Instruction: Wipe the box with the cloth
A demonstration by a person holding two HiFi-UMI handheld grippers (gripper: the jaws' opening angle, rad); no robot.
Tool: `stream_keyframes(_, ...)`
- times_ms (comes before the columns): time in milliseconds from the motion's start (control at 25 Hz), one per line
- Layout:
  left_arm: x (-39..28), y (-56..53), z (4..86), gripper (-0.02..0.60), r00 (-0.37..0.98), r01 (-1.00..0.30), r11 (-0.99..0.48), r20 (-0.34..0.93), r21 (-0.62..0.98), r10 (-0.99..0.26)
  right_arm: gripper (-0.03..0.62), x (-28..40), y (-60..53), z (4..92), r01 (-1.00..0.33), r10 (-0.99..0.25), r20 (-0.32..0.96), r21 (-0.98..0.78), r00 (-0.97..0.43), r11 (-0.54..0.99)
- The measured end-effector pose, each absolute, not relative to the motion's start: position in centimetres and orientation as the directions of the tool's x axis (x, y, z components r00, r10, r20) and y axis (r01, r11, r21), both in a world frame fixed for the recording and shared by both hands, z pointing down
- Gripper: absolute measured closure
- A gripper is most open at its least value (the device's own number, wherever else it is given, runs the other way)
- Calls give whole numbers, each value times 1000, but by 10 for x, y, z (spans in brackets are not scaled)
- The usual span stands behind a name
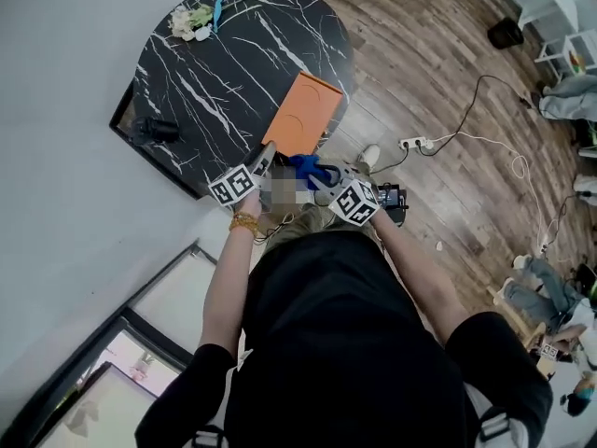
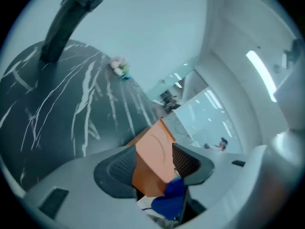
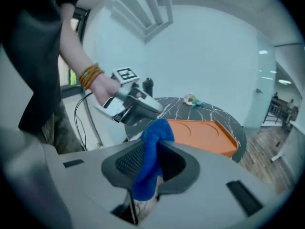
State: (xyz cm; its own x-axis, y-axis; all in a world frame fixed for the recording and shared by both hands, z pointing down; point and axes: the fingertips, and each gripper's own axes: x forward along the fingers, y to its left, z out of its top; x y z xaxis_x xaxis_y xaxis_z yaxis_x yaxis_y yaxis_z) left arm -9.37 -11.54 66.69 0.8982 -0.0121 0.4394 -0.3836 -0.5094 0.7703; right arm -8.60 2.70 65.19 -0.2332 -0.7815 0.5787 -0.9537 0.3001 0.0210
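Two grippers sit at the near end of the box (image 1: 303, 110), and only one carries anything. My right gripper (image 3: 151, 163) is clamped on the cloth (image 3: 153, 140), a blue wad that sticks up out of the jaws and hangs below them. My left gripper (image 2: 153, 163) has its jaws apart. The box shows in the gap beyond the tips, but I see no pad pressing on it, so I read it as empty. The box is orange and shallow and lies flat, with its long axis running away from me, so the cloth has the whole top ahead of it and a little below. I judge the right gripper the nearer one for the wipe: forward and down along that axis. The left is at the box's near left corner, placed to steady it. Under the box is a black marbled table (image 1: 215, 73), smooth, so the box may slide. Beyond the box lies a small pale bundle (image 1: 191, 21), and right of it is wood floor (image 1: 438, 54) with a power strip (image 1: 412, 143)
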Motion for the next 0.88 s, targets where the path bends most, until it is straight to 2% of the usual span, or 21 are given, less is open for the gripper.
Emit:
stream_keyframes(80, -97, -96, 632, 353, 939, -161, -663, 320, 731, 125, 523, -76, 23, 631, -962, -816, 523, -24, -245, 273)
stream_keyframes(200, -122, -53, 608, 353, 889, 105, -795, 302, 598, 345, 522, -85, 3, 601, -946, -846, 425, -106, -321, 306)
stream_keyframes(280, -137, -32, 607, 350, 854, 191, -831, 329, 523, 404, 522, -98, -6, 585, -925, -848, 371, -186, -379, 332)
stream_keyframes(360, -138, -20, 611, 327, 849, 212, -863, 351, 458, 395, 523, -111, -9, 575, -890, -827, 340, -255, -447, 377)
stream_keyframes(480, -135, -18, 613, 322, 872, 199, -888, 338, 416, 354, 523, -139, -18, 567, -841, -784, 316, -288, -534, 457)
stream_keyframes(520, -135, -17, 615, 340, 873, 196, -885, 335, 422, 354, 523, -145, -21, 568, -838, -779, 317, -281, -540, 467)
stream_keyframes(600, -139, -18, 626, 514, 863, 158, -875, 367, 458, 348, 522, -149, -23, 579, -852, -771, 365, -253, -522, 458)
stream_keyframes(720, -147, -45, 658, 536, 862, -34, -847, 445, 530, 243, 522, -135, -20, 604, -893, -753, 486, -169, -444, 417)
stream_keyframes(800, -153, -77, 678, 538, 866, -204, -798, 484, 567, 123, 522, -116, -16, 622, -927, -743, 573, -84, -345, 365)
stream_keyframes(880, -155, -101, 693, 538, 852, -322, -755, 523, 572, 33, 519, -96, -10, 643, -943, -701, 671, 7, -242, 333)
